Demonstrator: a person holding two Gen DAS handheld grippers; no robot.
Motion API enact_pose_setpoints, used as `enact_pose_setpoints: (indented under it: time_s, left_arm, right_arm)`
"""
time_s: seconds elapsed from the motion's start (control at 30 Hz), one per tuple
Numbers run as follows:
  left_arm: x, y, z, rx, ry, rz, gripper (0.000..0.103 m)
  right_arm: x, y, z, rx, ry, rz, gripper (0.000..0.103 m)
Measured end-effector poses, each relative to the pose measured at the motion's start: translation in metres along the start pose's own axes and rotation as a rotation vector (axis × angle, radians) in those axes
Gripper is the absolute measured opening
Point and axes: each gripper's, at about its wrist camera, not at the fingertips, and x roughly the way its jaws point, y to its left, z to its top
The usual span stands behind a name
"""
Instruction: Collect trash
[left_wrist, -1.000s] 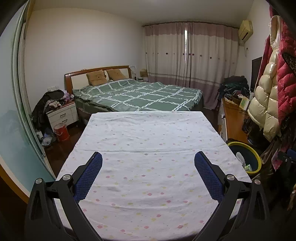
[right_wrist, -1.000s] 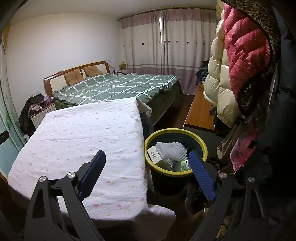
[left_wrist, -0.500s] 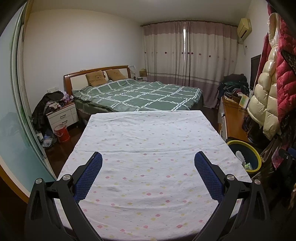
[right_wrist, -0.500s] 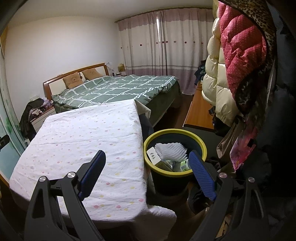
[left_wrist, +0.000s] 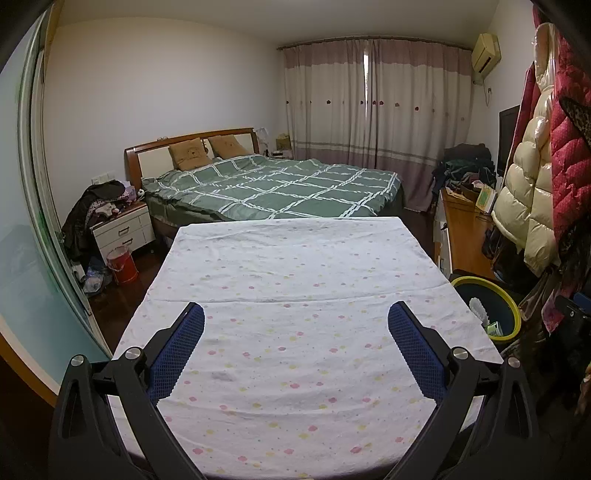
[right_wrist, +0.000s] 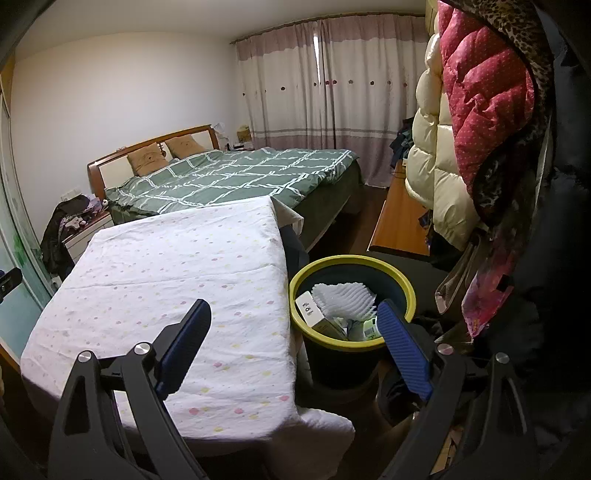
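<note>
I held both the left gripper (left_wrist: 295, 321) and right gripper (right_wrist: 293, 319) with fingers spread and empty; tabletop (left_wrist: 295, 266) showed no trash, bin (right_wrist: 351, 343) already held several pieces, so collection looked essentially finished.

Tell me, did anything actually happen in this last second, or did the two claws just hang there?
Very little. The right claw drifted slightly, so its view of the room shifted a touch; the left claw barely moved. Nothing was picked up or let go: both stayed open and empty. The spotted sheet stayed bare, and the yellow-rimmed bin kept its white foam sheet and small box.
</note>
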Motion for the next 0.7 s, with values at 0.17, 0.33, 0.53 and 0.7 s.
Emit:
enact_pose_setpoints:
  time_s: [0.17,0.33,0.53,0.7]
  left_arm:
    - [0.003,0.001,-0.001,-0.003,0.010,-0.004,0.098]
    - [0.005,0.002,-0.001,-0.002,0.014,-0.006,0.098]
    - [0.010,0.002,-0.003,0.001,0.028,-0.009,0.098]
    - [0.012,0.002,-0.004,0.006,0.033,-0.012,0.098]
  right_arm:
    - [0.003,0.001,-0.001,0.001,0.009,0.007,0.087]
    - [0.006,0.002,-0.002,0.000,0.016,0.014,0.087]
    - [0.008,0.001,-0.002,0.003,0.021,0.013,0.087]
    - [0.009,0.001,-0.002,0.003,0.024,0.013,0.087]
